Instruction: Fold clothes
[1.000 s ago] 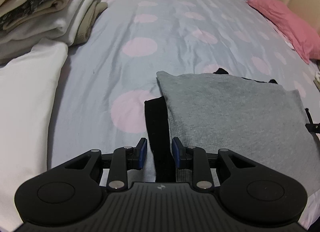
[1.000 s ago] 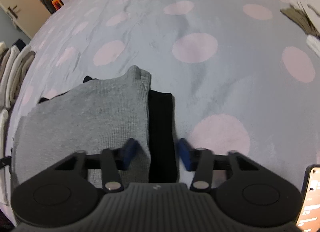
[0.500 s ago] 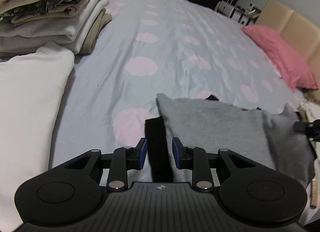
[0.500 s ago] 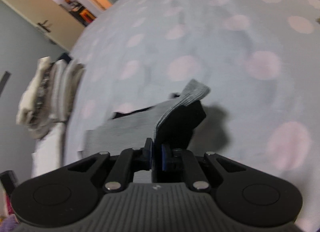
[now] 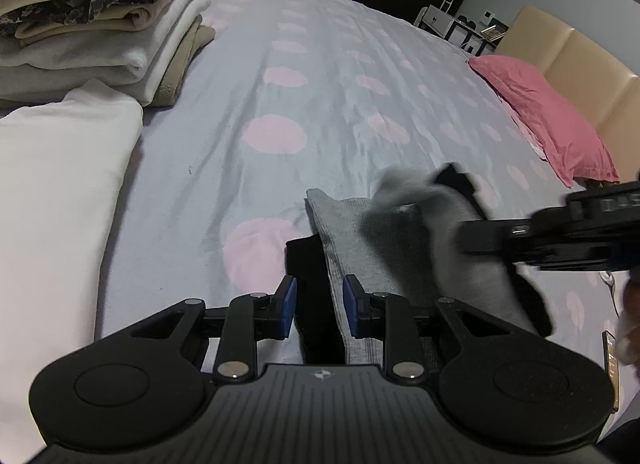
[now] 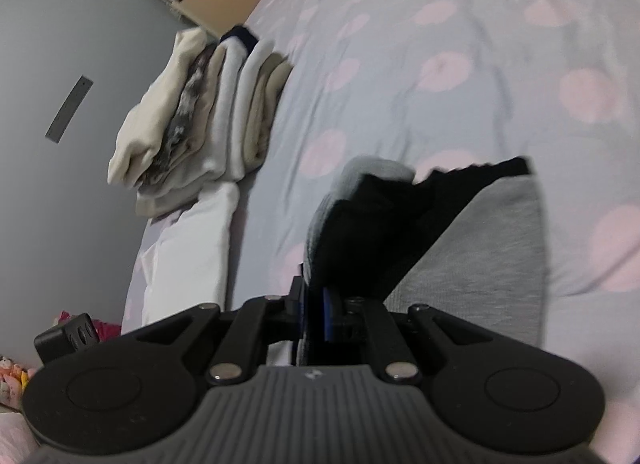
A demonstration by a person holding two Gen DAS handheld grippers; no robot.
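A grey and black garment lies on the spotted bed sheet. My left gripper is open, its blue pads either side of the garment's near edge, where black fabric meets grey. My right gripper is shut on the garment's other end and holds it lifted and folded over the flat grey part. The right gripper also shows in the left wrist view, coming in from the right above the garment.
A stack of folded clothes stands at the far left, with a folded white garment in front of it. A pink pillow and a beige headboard are at the far right. A phone lies at the right edge.
My right gripper shut on the garment's right end, lifted it and carried it leftward over the rest. My left gripper stayed open at the near edge.
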